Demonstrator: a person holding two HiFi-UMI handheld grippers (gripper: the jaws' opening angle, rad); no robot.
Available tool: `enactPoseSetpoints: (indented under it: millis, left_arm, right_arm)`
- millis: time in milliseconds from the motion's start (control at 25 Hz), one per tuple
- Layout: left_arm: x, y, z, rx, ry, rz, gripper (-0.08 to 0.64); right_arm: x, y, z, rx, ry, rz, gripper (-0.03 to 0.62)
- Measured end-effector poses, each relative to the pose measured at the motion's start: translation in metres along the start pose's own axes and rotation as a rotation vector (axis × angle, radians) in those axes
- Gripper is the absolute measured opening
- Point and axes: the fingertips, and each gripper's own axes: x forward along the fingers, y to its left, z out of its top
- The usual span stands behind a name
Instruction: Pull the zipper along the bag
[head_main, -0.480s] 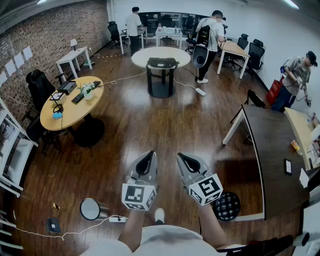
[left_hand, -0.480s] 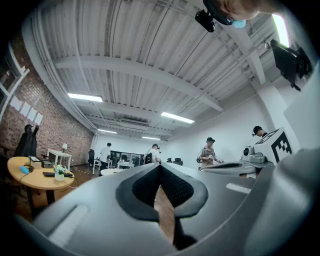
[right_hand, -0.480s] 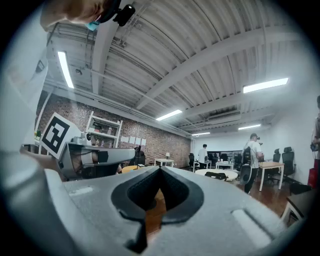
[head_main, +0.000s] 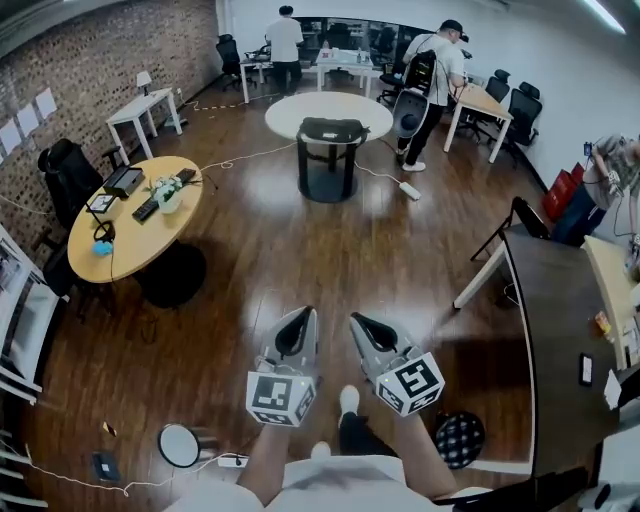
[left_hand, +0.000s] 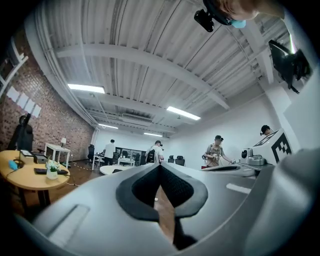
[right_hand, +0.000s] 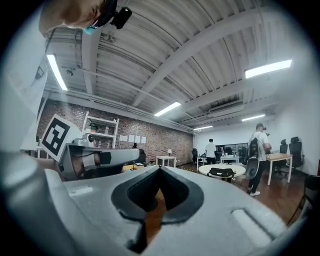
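Observation:
A black bag (head_main: 330, 129) lies on a white round table (head_main: 290, 110) far ahead across the wooden floor. It also shows small in the right gripper view, bag (right_hand: 220, 172). My left gripper (head_main: 304, 314) and right gripper (head_main: 358, 321) hang side by side in front of me, well short of that table. Both point forward. In the left gripper view the left gripper (left_hand: 160, 166) has its jaws closed together with nothing between them. The right gripper (right_hand: 160, 169) is likewise shut and empty. The bag's zipper is too far off to make out.
A round wooden table (head_main: 130, 225) with small items stands at the left, a dark table (head_main: 560, 320) at the right. A person with a backpack (head_main: 425, 80) stands near the white table. A power strip (head_main: 410, 190) and cables lie on the floor. A black basket (head_main: 458, 438) sits by my right foot.
The view has shifted forward a little and one foot has stepped ahead. Both grippers keep the same pose and stay shut.

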Motion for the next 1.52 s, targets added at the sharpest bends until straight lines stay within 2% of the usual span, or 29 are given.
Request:
enactPoseSetpoints:
  millis: [200, 400, 600, 800, 960, 1200, 1360, 1520]
  left_arm:
    - [0.093, 0.034, -0.020, 0.019, 0.024, -0.004, 0.017]
    - [0.222, 0.067, -0.007, 0.065, 0.003, -0.019, 0.018]
    - [0.316, 0.110, -0.003, 0.083, 0.007, 0.024, 0.017]
    - [0.384, 0.158, -0.024, 0.049, 0.050, 0.056, 0.017]
    - [0.459, 0.183, -0.051, 0.041, 0.060, 0.039, 0.017]
    - [0.598, 0.260, -0.072, 0.023, 0.052, -0.016, 0.017]
    - [0.697, 0.312, -0.057, 0.022, 0.027, -0.053, 0.017]
    - [0.781, 0.361, -0.048, 0.019, 0.016, -0.065, 0.018]
  right_arm:
    - [0.068, -0.089, -0.008, 0.020, -0.028, -0.006, -0.009]
    - [0.137, -0.195, 0.007, 0.014, -0.073, -0.008, -0.009]
    - [0.196, -0.285, 0.020, 0.022, -0.094, -0.021, -0.009]
    - [0.255, -0.332, -0.011, 0.055, -0.029, -0.001, -0.009]
    - [0.303, -0.394, -0.039, 0.062, -0.003, -0.015, -0.009]
    - [0.424, -0.498, -0.058, 0.051, 0.032, -0.058, -0.009]
    - [0.517, -0.570, -0.032, 0.007, 0.011, -0.071, -0.009]
    - [0.594, -0.623, -0.016, -0.018, -0.009, -0.070, -0.009]
